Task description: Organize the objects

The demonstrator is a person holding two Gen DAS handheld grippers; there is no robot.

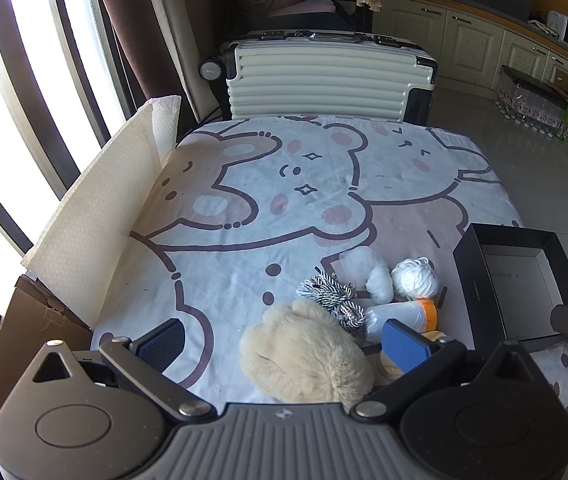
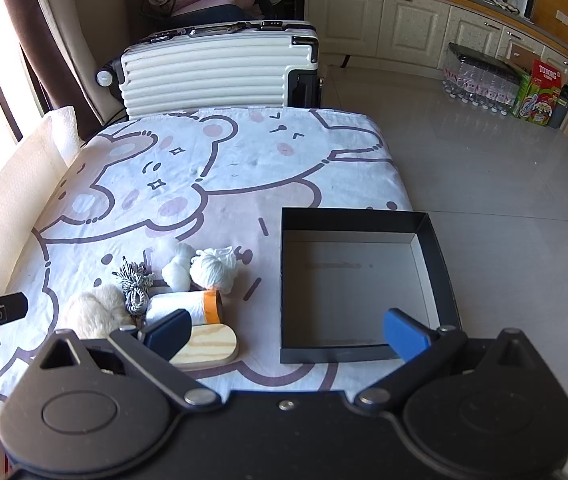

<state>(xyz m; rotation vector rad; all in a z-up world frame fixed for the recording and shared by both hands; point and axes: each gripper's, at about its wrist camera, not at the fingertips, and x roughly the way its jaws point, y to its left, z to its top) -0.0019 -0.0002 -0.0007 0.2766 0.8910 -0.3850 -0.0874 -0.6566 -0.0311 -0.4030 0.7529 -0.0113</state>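
Both our left claw (image 1: 284,346) and right claw (image 2: 285,334) gape empty; the fluffy plush (image 1: 303,358) could squash and slip before reaching the box (image 2: 363,220).

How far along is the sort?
Done: nothing; the box is empty. In hand: nothing; left gripper and right gripper are open. Left: plush, cord, yarn, roll, wooden piece and white bundle all lie on the cloth.

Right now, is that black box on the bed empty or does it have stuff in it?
Empty. The black box shows only its bare pale floor in the right wrist view; the yarn ball and other items lie outside it.
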